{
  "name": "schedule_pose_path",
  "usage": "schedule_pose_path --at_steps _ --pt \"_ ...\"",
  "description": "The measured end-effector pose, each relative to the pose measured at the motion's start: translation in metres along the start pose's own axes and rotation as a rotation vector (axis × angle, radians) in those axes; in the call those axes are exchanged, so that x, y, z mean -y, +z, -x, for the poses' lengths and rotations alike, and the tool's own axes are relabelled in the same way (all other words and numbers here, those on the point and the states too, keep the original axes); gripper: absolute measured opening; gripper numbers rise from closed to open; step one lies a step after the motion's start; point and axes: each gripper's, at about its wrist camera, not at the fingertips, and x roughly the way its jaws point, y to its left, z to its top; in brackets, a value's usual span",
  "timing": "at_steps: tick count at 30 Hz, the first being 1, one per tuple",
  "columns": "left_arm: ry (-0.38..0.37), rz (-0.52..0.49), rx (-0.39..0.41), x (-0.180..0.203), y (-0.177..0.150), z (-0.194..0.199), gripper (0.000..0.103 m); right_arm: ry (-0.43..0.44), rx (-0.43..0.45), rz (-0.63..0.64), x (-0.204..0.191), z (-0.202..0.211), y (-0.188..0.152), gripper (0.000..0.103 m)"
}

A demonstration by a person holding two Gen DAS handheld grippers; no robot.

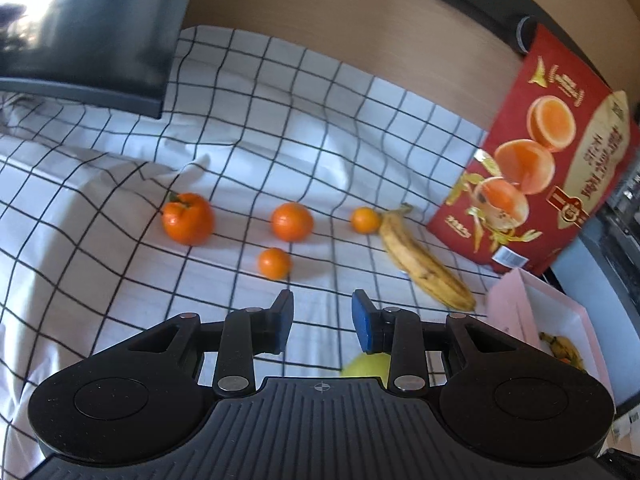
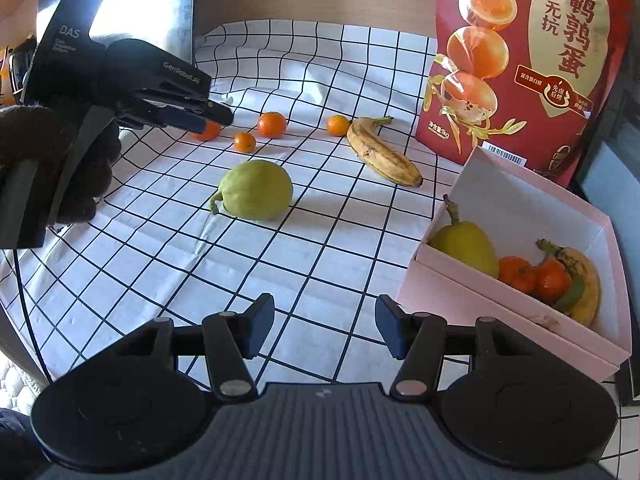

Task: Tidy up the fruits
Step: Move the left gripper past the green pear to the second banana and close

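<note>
Several tangerines lie on the checked cloth (image 1: 120, 280): a big one with a stalk (image 1: 187, 219), a medium one (image 1: 292, 222) and two small ones (image 1: 274, 263) (image 1: 365, 220). A spotted banana (image 1: 424, 268) lies to their right. A green pear-like fruit (image 2: 256, 190) sits mid-cloth, partly under my left gripper (image 1: 322, 300). That gripper hovers with its jaws drawn close and nothing between them. My right gripper (image 2: 325, 308) is open and empty near the cloth's front. The pink box (image 2: 500, 308) at the right holds a yellow-green pear (image 2: 466, 248), tangerines (image 2: 536, 276) and a banana (image 2: 588, 284).
A tall red snack bag (image 2: 520, 60) stands behind the box. A dark screen (image 1: 88, 32) stands at the back left. A gloved hand (image 2: 52, 160) holds the left gripper (image 2: 218, 114), which hides part of one tangerine in the right wrist view. The cloth is wrinkled at the back.
</note>
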Motion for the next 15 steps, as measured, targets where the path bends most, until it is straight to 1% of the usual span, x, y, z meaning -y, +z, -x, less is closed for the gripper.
schedule_pose_path --at_steps 2,4,6,9,12,15 --pt "-0.012 -0.005 -0.026 0.001 0.004 -0.007 0.036 -0.001 0.0 0.001 0.001 -0.001 0.001 0.056" --pt "-0.057 -0.016 -0.063 0.009 0.011 -0.017 0.036 -0.008 -0.002 -0.002 0.002 -0.003 0.003 0.056" --pt "-0.115 -0.001 -0.127 0.024 0.026 -0.032 0.036 -0.012 -0.004 -0.009 0.002 -0.005 0.006 0.056" --pt "-0.151 0.06 -0.229 0.048 0.051 -0.065 0.036 -0.007 0.003 -0.017 0.0 -0.005 0.008 0.056" --pt "-0.115 0.113 -0.306 0.068 0.07 -0.106 0.036 -0.008 0.008 -0.024 -0.003 -0.003 0.007 0.056" --pt "-0.015 0.123 -0.359 0.081 0.082 -0.143 0.036 -0.033 0.016 -0.031 -0.003 0.002 0.003 0.056"
